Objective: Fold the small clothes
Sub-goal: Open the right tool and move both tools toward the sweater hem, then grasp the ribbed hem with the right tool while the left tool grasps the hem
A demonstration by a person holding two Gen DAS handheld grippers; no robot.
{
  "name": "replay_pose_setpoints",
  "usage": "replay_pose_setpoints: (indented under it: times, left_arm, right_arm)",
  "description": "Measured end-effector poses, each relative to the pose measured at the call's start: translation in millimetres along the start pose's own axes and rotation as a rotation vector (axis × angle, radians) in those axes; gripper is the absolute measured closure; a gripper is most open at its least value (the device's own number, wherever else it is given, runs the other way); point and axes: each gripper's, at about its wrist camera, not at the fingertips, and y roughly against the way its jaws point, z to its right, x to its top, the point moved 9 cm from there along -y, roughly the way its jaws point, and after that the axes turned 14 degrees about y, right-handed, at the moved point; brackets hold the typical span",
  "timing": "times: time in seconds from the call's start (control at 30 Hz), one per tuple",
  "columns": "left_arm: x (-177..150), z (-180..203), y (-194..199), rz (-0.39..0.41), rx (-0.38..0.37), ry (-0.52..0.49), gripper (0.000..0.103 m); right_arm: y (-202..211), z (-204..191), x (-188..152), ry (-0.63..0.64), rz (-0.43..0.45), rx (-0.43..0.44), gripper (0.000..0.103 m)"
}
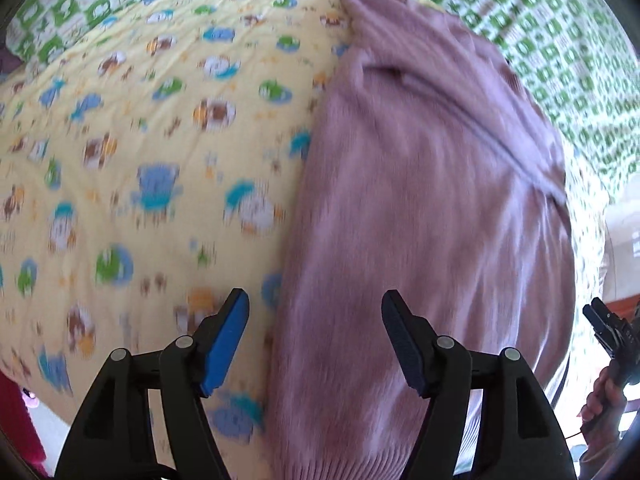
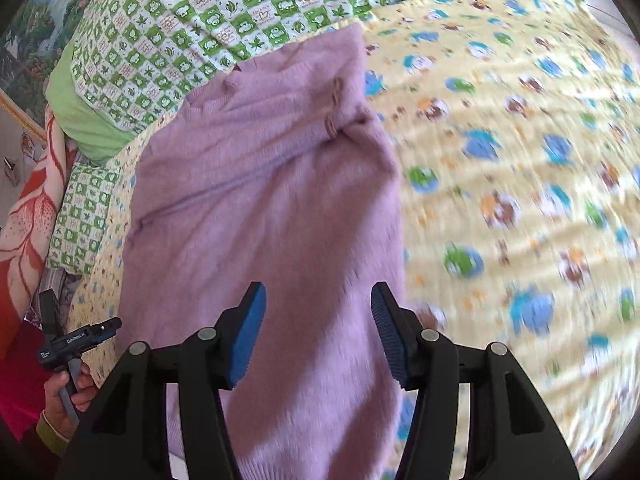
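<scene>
A mauve knitted sweater (image 1: 420,200) lies lengthwise on a yellow cartoon-print quilt (image 1: 140,160), its sides folded in to a long strip. It also shows in the right wrist view (image 2: 272,200), with small brown buttons near its far end. My left gripper (image 1: 316,312) is open and empty, hovering over the sweater's left edge near the hem. My right gripper (image 2: 318,308) is open and empty, above the sweater's right part near the hem. Both views are motion-blurred.
A green and white checked blanket (image 2: 240,12) lies at the far end of the bed. A red floral cloth (image 2: 28,220) hangs at the left. The other hand-held gripper shows at each view's edge (image 1: 612,328), (image 2: 76,340).
</scene>
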Motion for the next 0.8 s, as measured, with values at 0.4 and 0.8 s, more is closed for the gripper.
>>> replay_pose_setpoints:
  times: [0.4,0.8]
  left_arm:
    - [-58.9,-16.1,7.2,-0.022,0.009,-0.087,0.026]
    - [-102.9,-28.7,8.3,-0.044,-0.019,-0.117,0.026]
  right_arm:
    - [37.0,5.8,-84.4,-0.081,-0.004,-0.011,0.047]
    - [28.6,-14.0,-125.0,-0.103,-0.038,0.070,0.047]
